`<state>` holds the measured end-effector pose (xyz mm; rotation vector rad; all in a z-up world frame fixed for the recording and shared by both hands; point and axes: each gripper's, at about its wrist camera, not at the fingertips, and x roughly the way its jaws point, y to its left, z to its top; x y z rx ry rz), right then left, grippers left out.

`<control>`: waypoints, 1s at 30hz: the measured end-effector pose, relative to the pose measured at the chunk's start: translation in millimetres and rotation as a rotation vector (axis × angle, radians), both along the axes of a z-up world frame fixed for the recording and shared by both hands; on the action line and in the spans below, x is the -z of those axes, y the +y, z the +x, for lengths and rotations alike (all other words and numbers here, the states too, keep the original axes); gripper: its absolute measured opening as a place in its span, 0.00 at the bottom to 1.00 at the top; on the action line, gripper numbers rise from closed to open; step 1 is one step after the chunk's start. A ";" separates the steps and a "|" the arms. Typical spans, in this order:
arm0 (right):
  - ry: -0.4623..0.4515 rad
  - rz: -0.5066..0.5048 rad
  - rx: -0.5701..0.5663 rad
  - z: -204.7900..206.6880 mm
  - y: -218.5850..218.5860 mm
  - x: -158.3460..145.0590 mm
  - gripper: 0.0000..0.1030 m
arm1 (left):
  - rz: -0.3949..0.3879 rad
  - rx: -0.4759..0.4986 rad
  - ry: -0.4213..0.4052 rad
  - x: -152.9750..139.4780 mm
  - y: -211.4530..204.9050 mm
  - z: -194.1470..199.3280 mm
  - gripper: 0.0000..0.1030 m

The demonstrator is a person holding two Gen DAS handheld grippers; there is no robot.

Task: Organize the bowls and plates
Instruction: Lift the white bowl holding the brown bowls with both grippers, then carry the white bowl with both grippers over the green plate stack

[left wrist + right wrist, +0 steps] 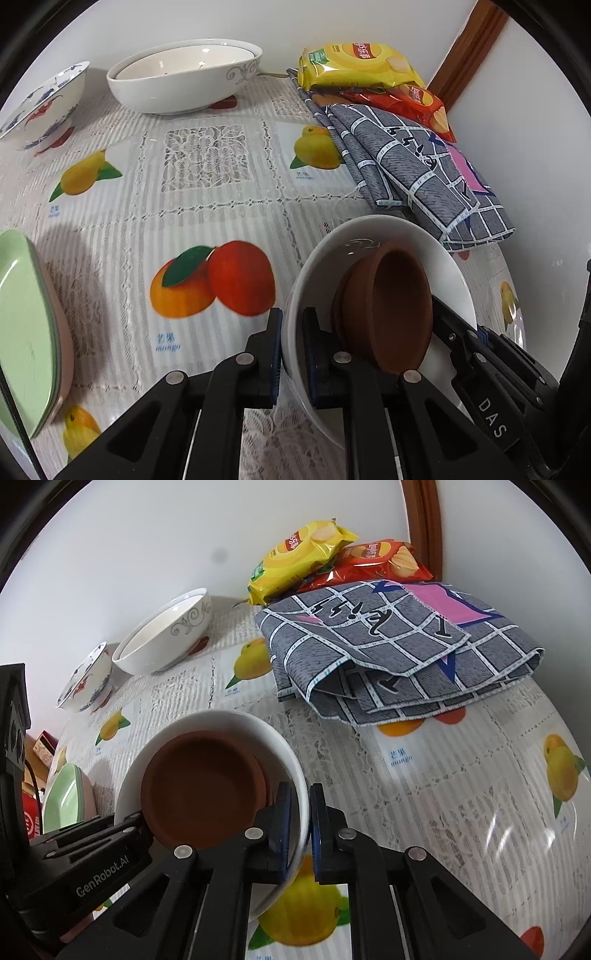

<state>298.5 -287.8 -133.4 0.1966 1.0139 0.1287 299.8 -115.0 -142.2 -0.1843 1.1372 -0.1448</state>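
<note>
Grippers (pixel 291 354) (pixel 299 830) apparently clamping white bowl (pixel 369 236) rim

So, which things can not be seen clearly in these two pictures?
- Brown dishes in the white bowl: their count is unclear, since they are nested in both views.
- Green plates: cut off by the left wrist view's edge.
- Red chip bag: partly hidden by the checked cloth in the right wrist view.

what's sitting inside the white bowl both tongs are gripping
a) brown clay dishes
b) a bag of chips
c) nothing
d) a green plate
a: brown clay dishes sit nested inside the white bowl, whose rim is pinched by the left tongs on one side and the right tongs on the other.
</note>
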 end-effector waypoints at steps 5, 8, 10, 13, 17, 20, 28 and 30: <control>-0.006 -0.002 -0.004 -12.6 5.6 -10.8 0.09 | -0.018 -0.009 0.000 -9.5 7.0 -12.3 0.10; -0.017 0.001 -0.005 -19.5 8.7 -19.8 0.09 | -0.016 -0.013 -0.012 -19.9 11.6 -20.5 0.10; -0.023 0.006 -0.007 -23.4 10.6 -26.0 0.09 | -0.017 -0.021 -0.017 -26.7 15.2 -25.2 0.10; -0.035 0.014 -0.001 -30.7 14.8 -37.1 0.09 | -0.010 -0.021 -0.044 -39.3 19.0 -33.3 0.10; -0.061 0.012 0.001 -38.8 21.8 -52.2 0.09 | -0.013 -0.030 -0.062 -53.7 28.0 -42.6 0.10; -0.070 0.016 -0.002 -42.8 28.4 -61.3 0.09 | -0.017 -0.036 -0.068 -62.2 34.4 -45.6 0.10; -0.095 0.029 -0.001 -49.4 50.4 -78.2 0.09 | -0.015 -0.048 -0.093 -77.4 55.9 -50.5 0.10; -0.097 0.032 -0.006 -48.8 56.7 -80.6 0.09 | -0.015 -0.054 -0.095 -80.6 62.5 -50.6 0.10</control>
